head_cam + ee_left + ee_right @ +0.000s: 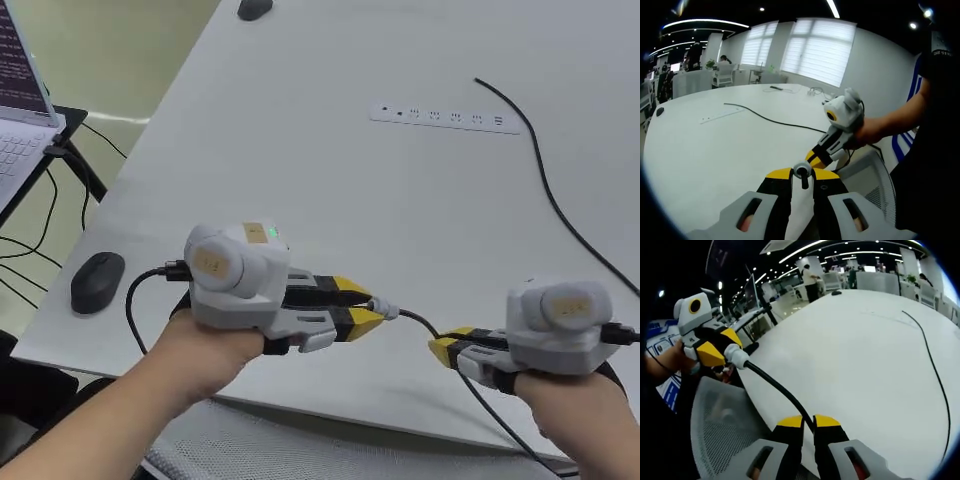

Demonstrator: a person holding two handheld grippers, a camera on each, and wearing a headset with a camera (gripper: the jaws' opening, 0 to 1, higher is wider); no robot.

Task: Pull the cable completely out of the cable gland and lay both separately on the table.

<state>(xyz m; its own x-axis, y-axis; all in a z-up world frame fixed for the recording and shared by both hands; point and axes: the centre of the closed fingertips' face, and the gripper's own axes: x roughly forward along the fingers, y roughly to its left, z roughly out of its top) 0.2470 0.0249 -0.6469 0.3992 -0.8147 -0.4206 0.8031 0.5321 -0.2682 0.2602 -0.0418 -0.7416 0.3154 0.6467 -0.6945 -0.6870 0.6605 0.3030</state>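
A grey cable gland [384, 309] [802, 171] [736, 356] is pinched between the yellow tips of my left gripper [368, 306] [802, 176], which is shut on it. A black cable [424, 326] [780, 389] runs out of the gland toward my right gripper [440, 346] [807, 423], which is shut on the cable a short way from the gland. The cable still sits in the gland. Both grippers hover over the near edge of the white table [330, 180], left one left of the right one.
A white power strip [445, 117] lies mid-table with a long black cord [555, 205] curving to the right. A black mouse [97, 282] rests at the table's left edge and another mouse [254, 8] at the far end. A laptop [22, 110] is at far left.
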